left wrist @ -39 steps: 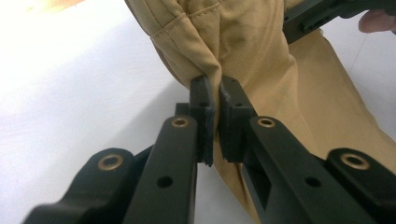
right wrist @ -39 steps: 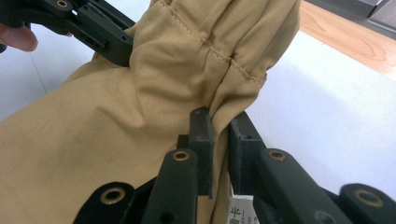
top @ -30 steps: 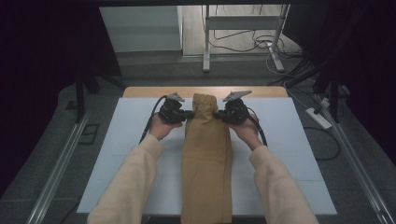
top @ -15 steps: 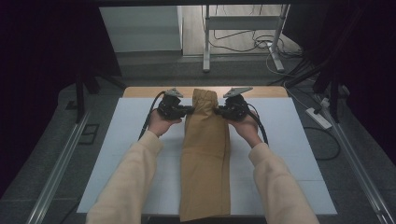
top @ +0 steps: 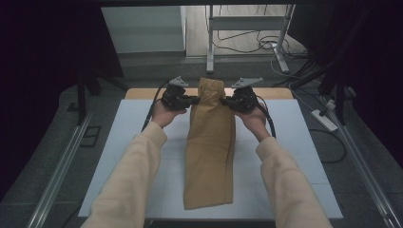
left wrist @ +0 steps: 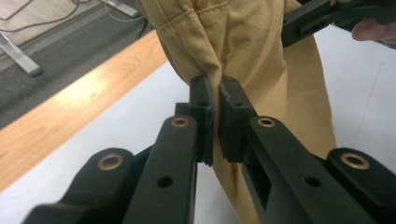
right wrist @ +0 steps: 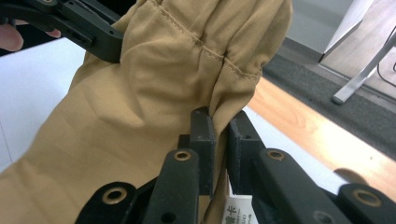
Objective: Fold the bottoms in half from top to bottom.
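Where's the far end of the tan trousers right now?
In the high view, the tan trousers lie centred on the white board, far end bunched between the left gripper and right gripper, near the wooden table edge.

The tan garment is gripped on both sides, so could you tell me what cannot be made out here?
- Garment type: folded lengthwise, high view.
- White tag print: cut by the right gripper jaws and the frame's bottom edge.
- Cloth pinched by the left gripper: covered by the jaws.
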{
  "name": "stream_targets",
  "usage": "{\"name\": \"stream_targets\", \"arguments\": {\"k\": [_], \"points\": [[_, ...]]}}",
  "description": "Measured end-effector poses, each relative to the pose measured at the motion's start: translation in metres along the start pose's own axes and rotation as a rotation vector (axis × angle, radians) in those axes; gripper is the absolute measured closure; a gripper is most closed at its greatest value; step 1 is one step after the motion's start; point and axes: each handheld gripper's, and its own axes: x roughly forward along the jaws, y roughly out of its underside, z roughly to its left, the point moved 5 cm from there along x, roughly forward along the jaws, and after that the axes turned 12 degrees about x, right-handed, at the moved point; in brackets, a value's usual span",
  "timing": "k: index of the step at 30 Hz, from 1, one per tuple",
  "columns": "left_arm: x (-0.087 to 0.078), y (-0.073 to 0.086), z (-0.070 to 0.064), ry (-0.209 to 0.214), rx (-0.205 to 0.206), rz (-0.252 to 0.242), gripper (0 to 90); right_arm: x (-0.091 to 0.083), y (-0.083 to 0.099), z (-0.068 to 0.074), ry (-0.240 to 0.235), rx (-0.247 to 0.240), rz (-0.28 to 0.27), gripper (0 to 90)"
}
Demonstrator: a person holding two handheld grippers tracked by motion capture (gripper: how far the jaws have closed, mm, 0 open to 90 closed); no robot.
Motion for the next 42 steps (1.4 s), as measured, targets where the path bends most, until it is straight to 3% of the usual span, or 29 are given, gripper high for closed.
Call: {"name": "stream_targets", "arguments": {"k": [7,28,42], "points": [[0.001,0.01,-0.009,0.01,0.0,0.004,84.8,0.001,0.015,0.004,-0.001,0.011,0.008,82.2],[-0.002,0.025,-0.022,0.047,-0.027,-0.003,84.8,0.0,0.028,0.013,-0.038,0.022,0.021,82.3],[-0.014,0.036,-0.041,0.068,-0.006,-0.002,84.8,-0.011,0.04,0.03,-0.079,0.001,0.031,82.3]]}}
